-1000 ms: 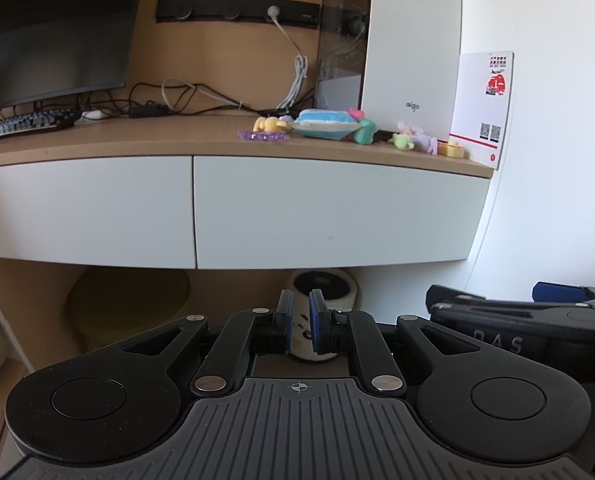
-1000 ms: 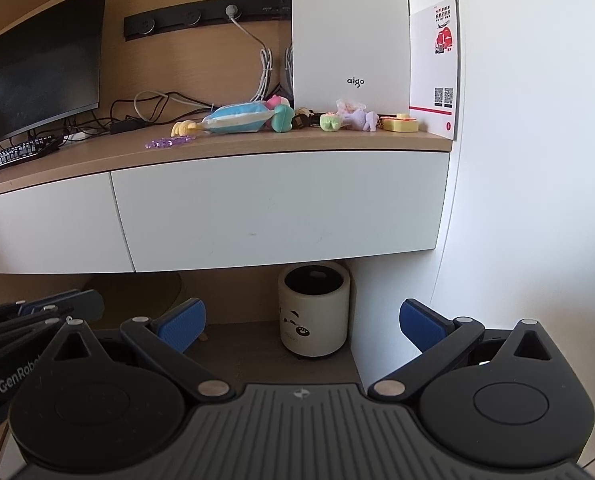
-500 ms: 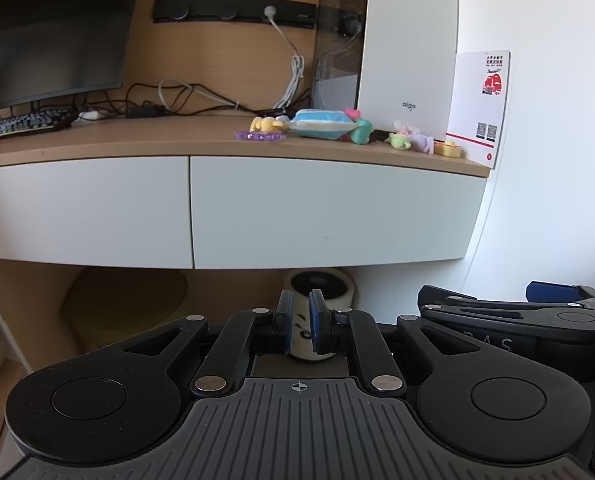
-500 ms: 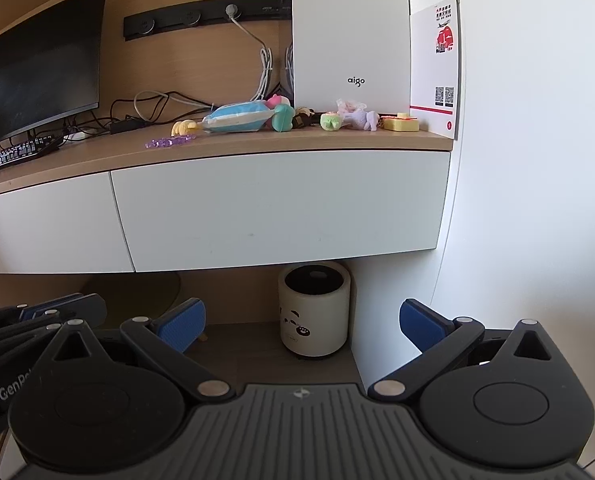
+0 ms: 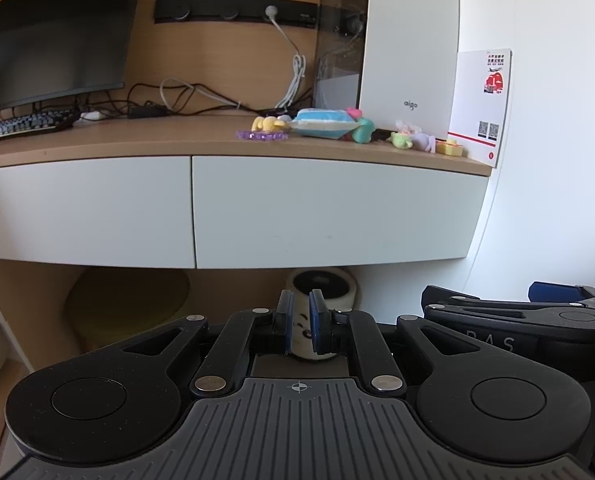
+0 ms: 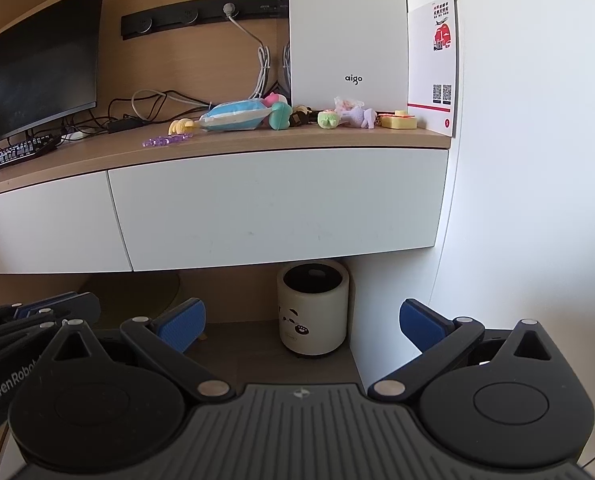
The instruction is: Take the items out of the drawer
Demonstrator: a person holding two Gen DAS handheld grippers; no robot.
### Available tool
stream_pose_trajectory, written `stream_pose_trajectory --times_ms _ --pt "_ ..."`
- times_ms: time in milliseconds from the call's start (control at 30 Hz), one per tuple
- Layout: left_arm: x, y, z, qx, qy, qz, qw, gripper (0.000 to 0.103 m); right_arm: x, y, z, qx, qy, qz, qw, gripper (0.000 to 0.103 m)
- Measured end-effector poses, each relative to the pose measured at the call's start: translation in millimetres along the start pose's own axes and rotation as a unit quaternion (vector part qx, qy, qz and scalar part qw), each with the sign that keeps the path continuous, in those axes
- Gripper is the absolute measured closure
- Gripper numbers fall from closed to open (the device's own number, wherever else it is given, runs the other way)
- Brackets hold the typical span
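Note:
Two white drawer fronts sit closed under the wooden desktop: the right drawer (image 5: pixel 333 212) (image 6: pixel 277 204) and the left drawer (image 5: pixel 85 208) (image 6: pixel 45 232). Small toys lie on the desktop above the right drawer: a blue pouch (image 5: pixel 325 122) (image 6: pixel 235 116), a purple strip (image 5: pixel 262 135) (image 6: pixel 163 142), a yellow toy (image 5: pixel 267 123) (image 6: pixel 181 125), a teal toy (image 6: pixel 280 114), a green toy (image 5: pixel 401 139) (image 6: pixel 328 118), a yellow block (image 5: pixel 450 147) (image 6: pixel 398 120). My left gripper (image 5: pixel 300 320) is shut with nothing in it, well short of the drawers. My right gripper (image 6: pixel 301 320) stands open and empty.
A white computer case (image 6: pixel 347 32) and a card (image 6: pixel 433 68) stand at the desk's right end against the white wall. A monitor (image 5: pixel 53 36), a keyboard (image 5: pixel 25 124) and cables fill the left. A cream bin with a panda face (image 6: pixel 313 306) stands under the desk.

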State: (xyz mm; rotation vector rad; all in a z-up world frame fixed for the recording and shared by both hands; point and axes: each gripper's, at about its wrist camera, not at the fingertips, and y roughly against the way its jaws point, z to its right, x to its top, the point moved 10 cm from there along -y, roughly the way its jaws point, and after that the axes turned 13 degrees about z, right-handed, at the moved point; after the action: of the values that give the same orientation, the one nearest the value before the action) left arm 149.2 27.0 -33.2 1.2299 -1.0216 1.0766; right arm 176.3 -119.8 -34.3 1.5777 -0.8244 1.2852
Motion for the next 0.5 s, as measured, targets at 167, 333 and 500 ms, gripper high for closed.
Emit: stream_pose_trajectory --times_ms 167,333,500 --pt "0.0 0.2 0.1 0.000 0.000 0.000 1.0000 0.092 -0.1 -0.3 -0.1 0.000 0.001 0.000 1.000 0.000" --pt "0.1 0.1 -0.3 0.000 0.000 0.000 1.0000 0.092 -0.6 -0.8 -0.2 0.000 0.001 -0.001 1.000 0.000" --pt "-0.4 -0.2 1.2 -0.006 -0.005 0.004 1.0000 0.092 -2.7 -1.3 0.3 0.000 0.000 -0.001 1.000 0.000"
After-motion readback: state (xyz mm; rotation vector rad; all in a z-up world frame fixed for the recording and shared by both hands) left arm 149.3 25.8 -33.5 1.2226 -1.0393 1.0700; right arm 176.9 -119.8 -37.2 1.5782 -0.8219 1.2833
